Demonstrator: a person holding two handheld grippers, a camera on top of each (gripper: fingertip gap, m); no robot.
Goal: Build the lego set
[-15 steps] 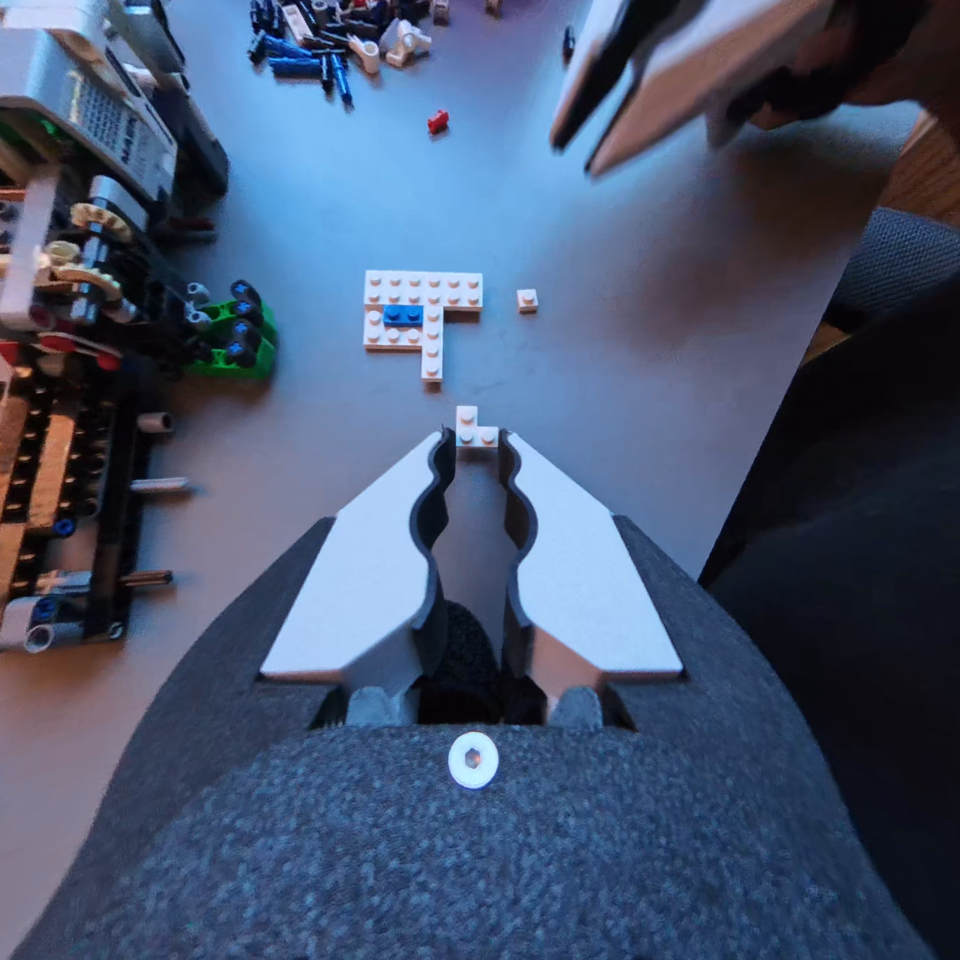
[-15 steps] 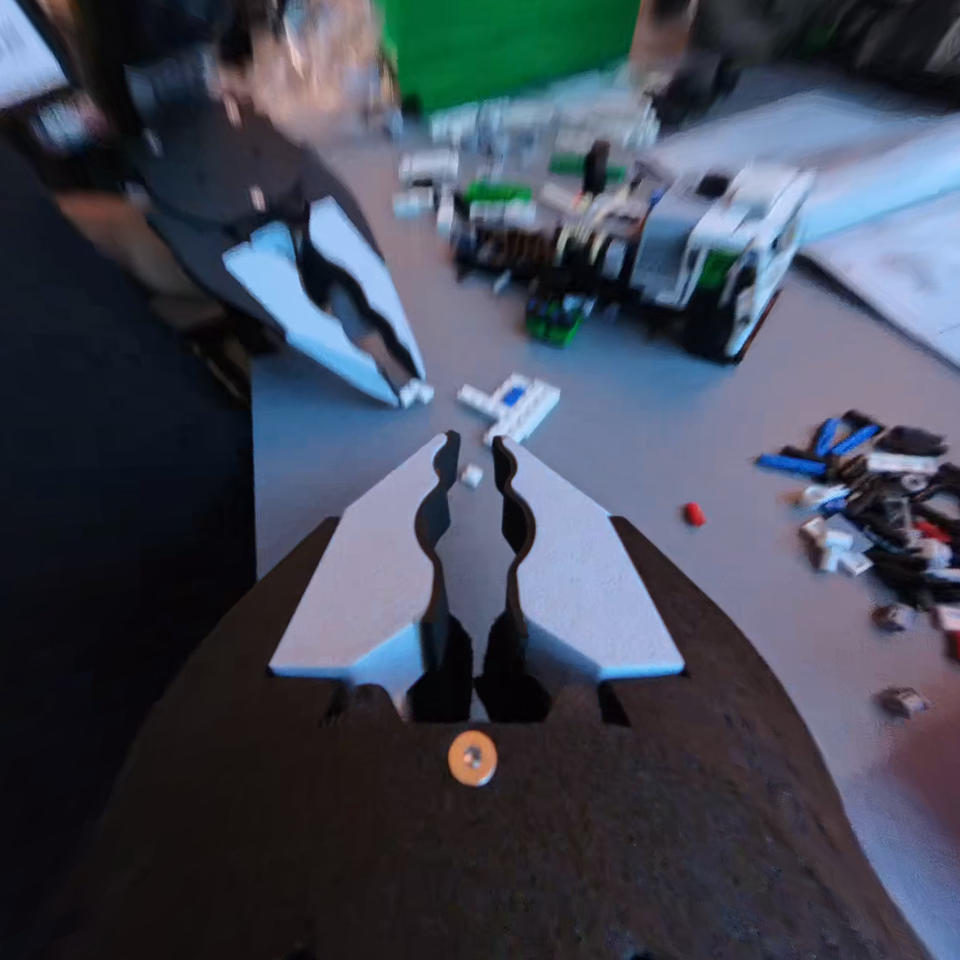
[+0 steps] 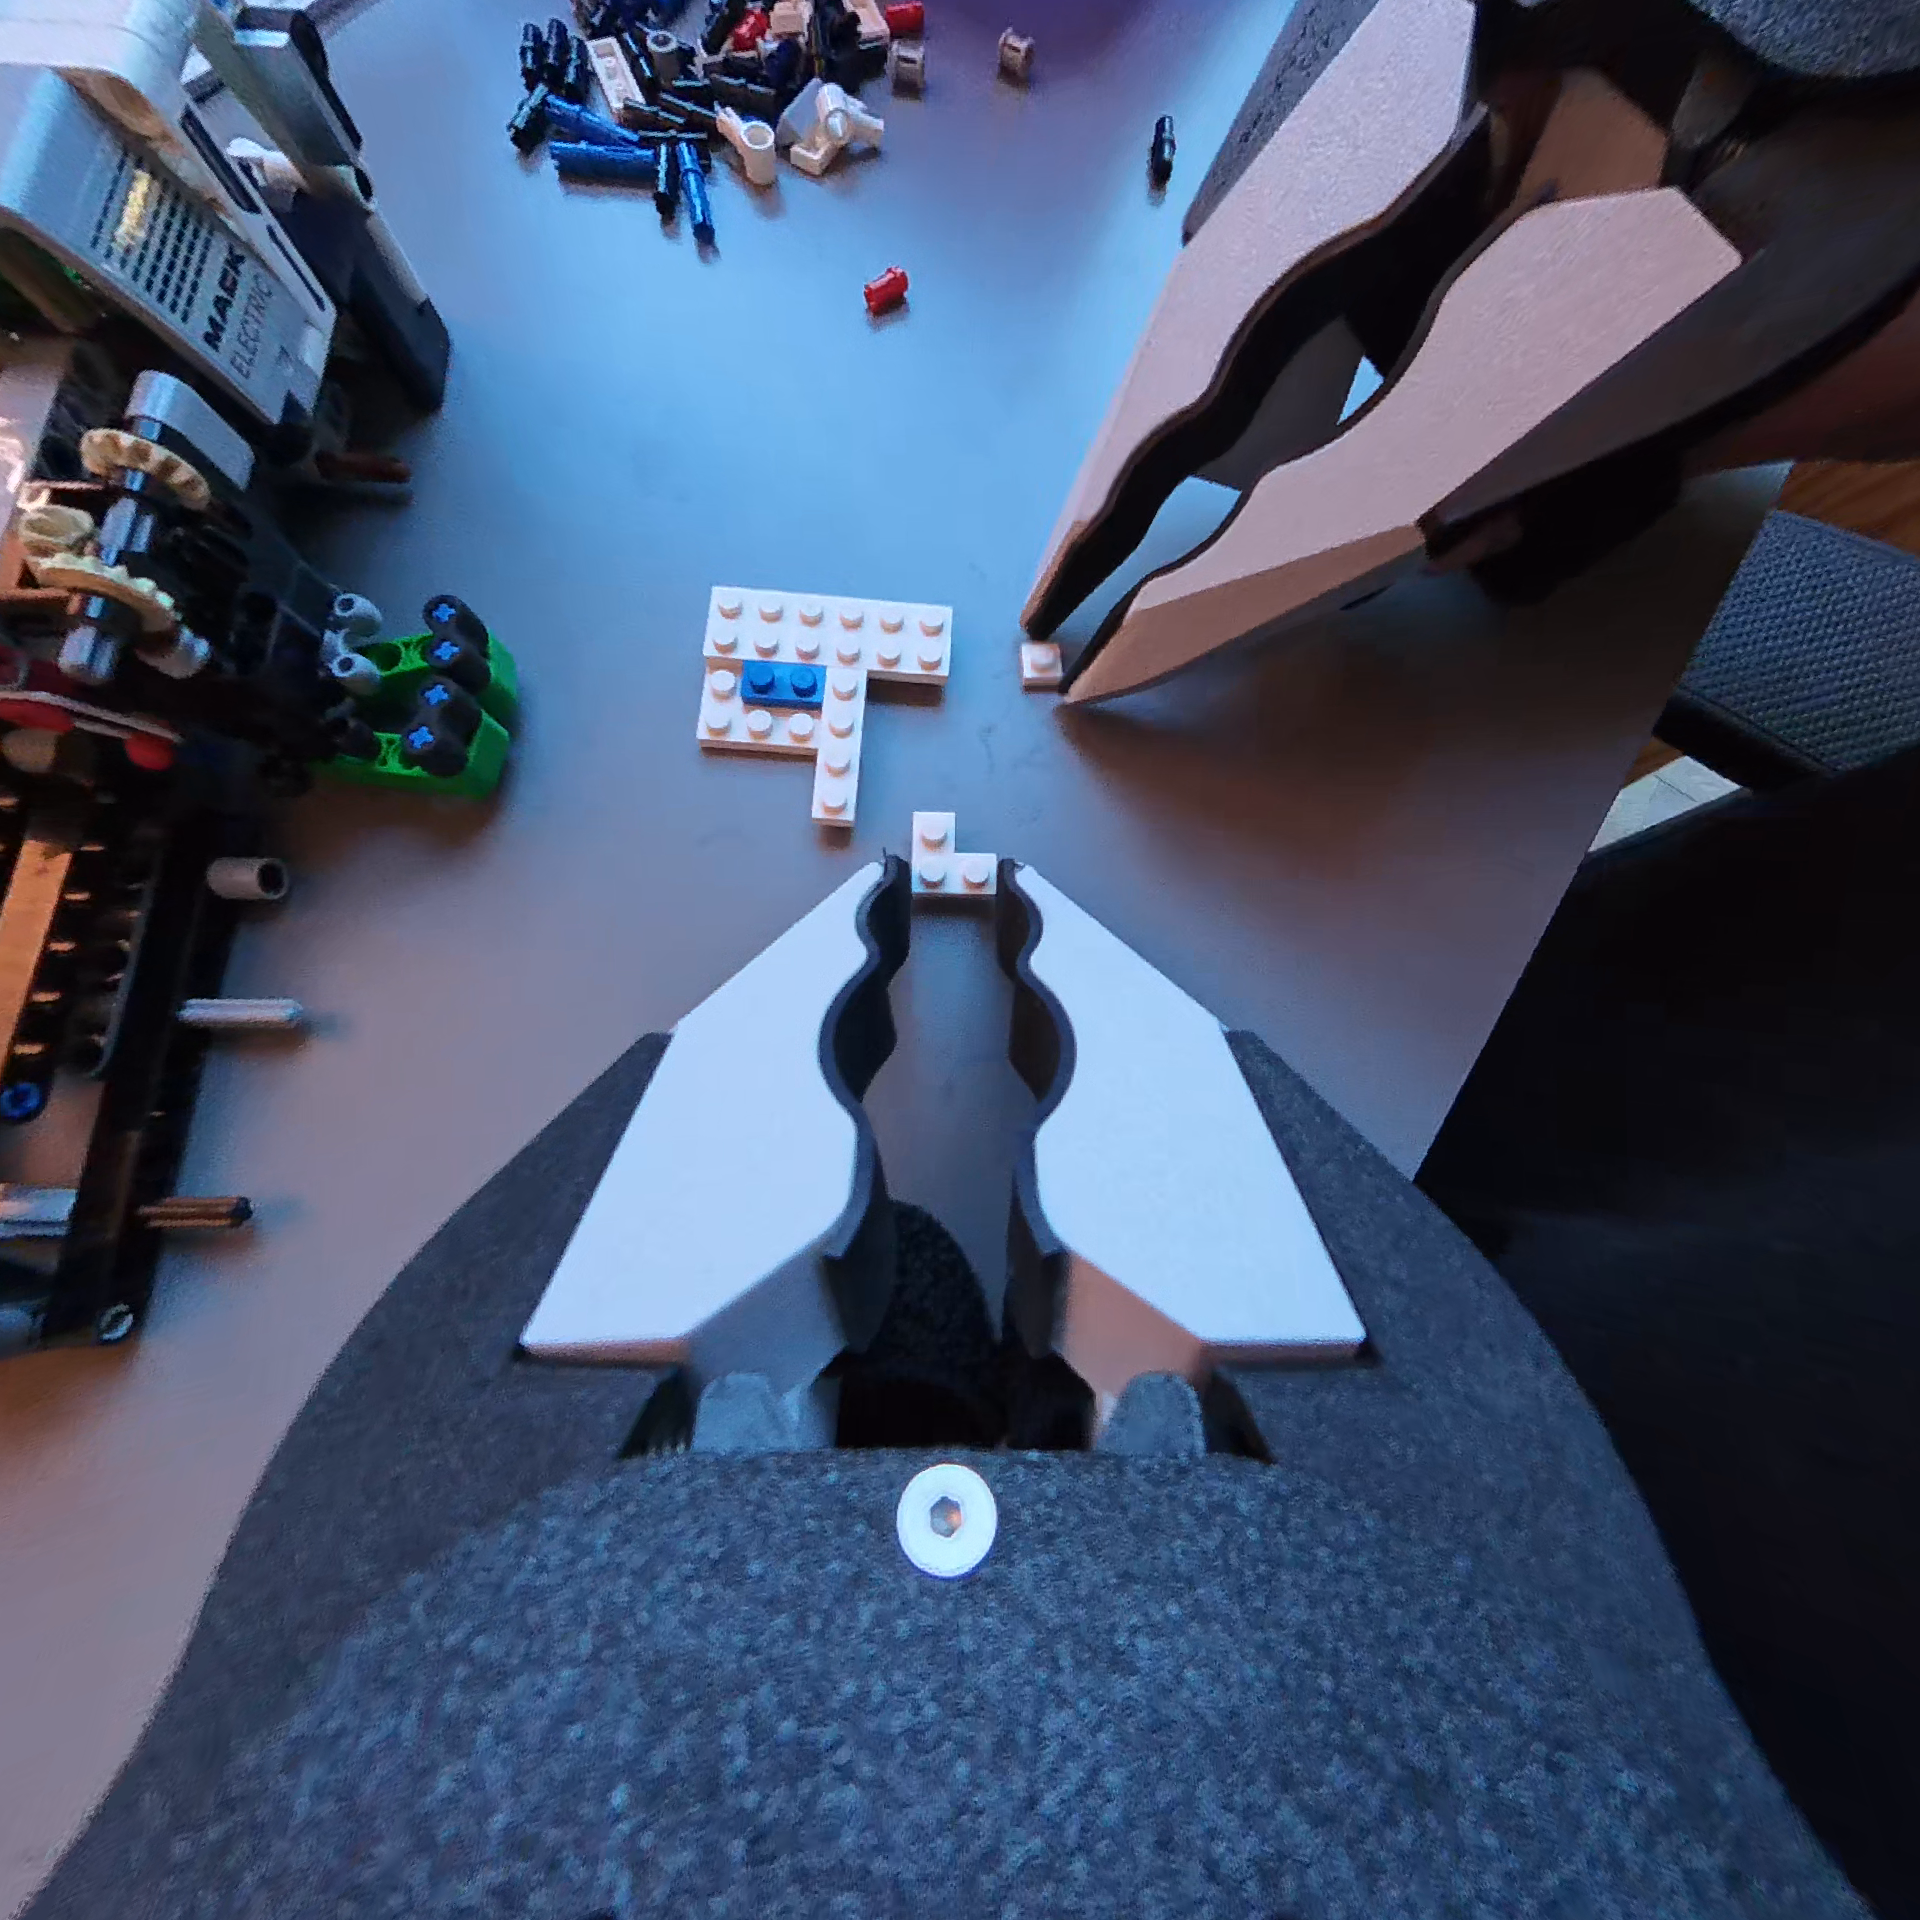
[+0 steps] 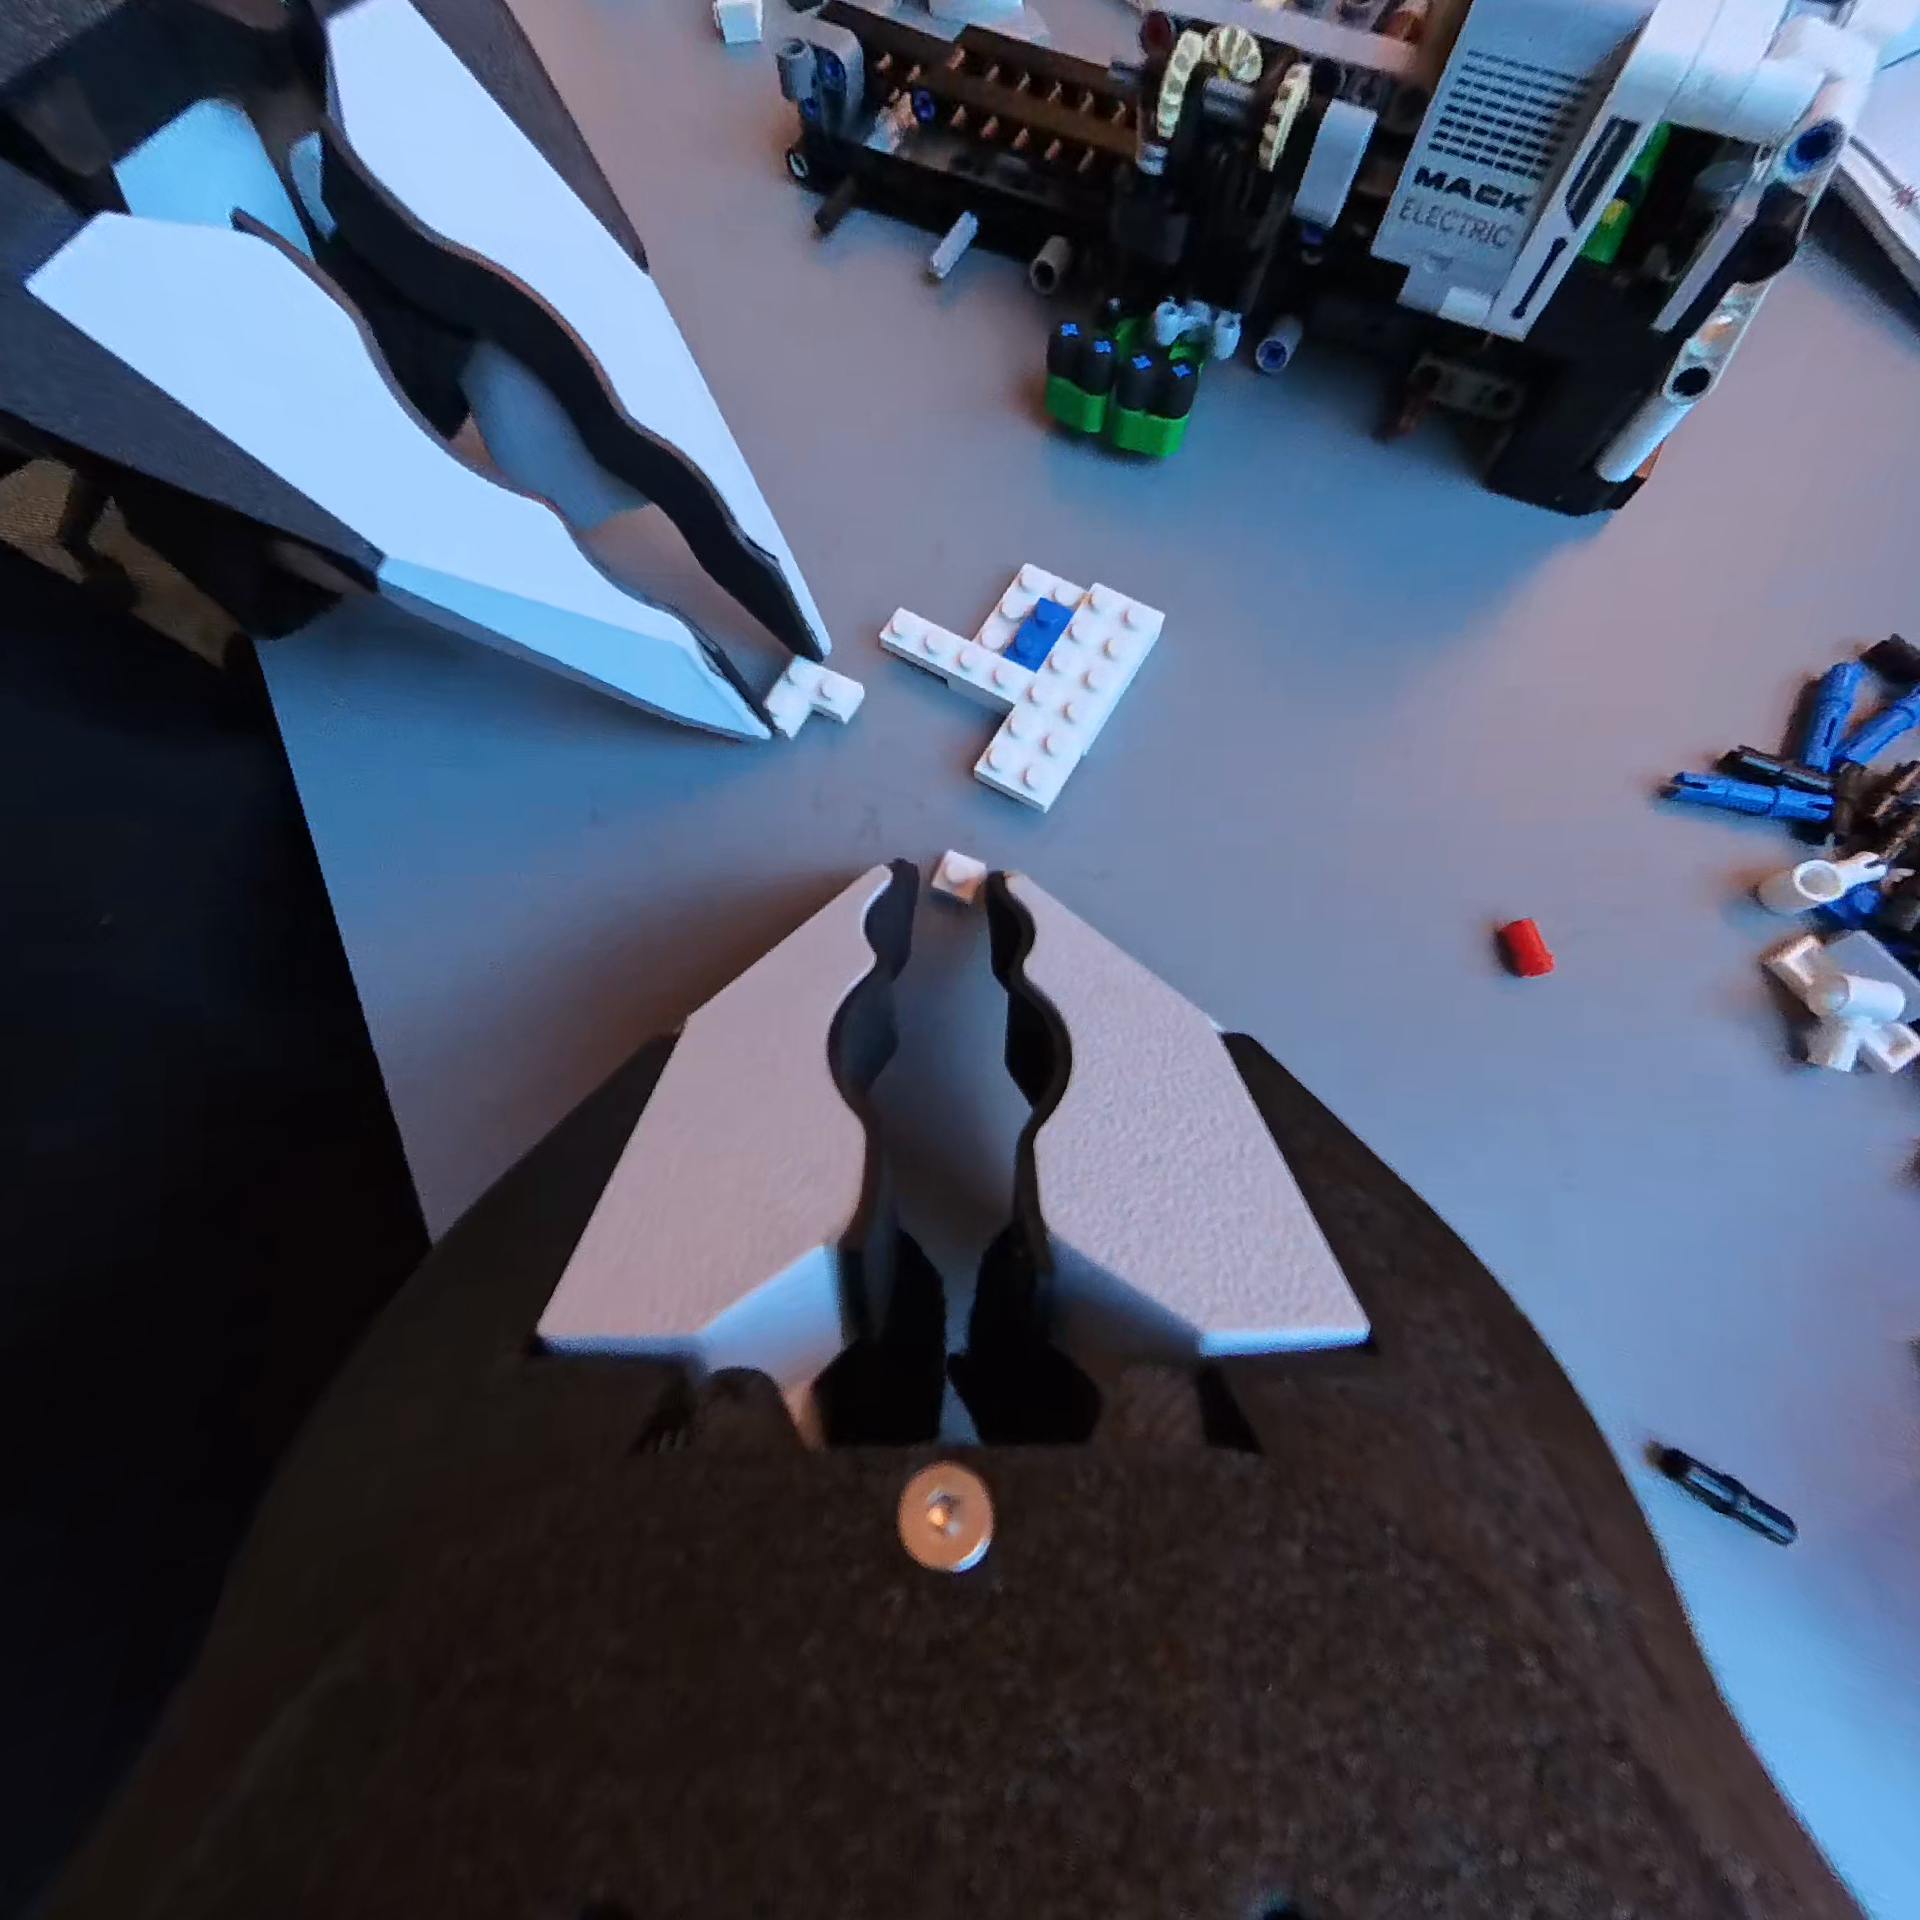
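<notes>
Surface (image 3: 644, 436): grey, carrying all pieces.
Left claw (image 3: 953, 878): tips clamped on white L-shaped plate (image 3: 951, 857).
Right claw (image 4: 951, 883): tips apart, white single-stud plate (image 4: 958, 876) between them.
White plate assembly (image 3: 821, 686): just ahead of both claws.

My loose parts pile (image 3: 717, 94) runs off the far edge in the left wrist view, and off the right edge in the right one (its pieces too tangled to sort). The truck model (image 4: 1455, 208) is cut at the far edge. Whether my fingertips (image 4: 902, 873) touch the single-stud plate (image 4: 958, 875) I cannot tell.
</notes>
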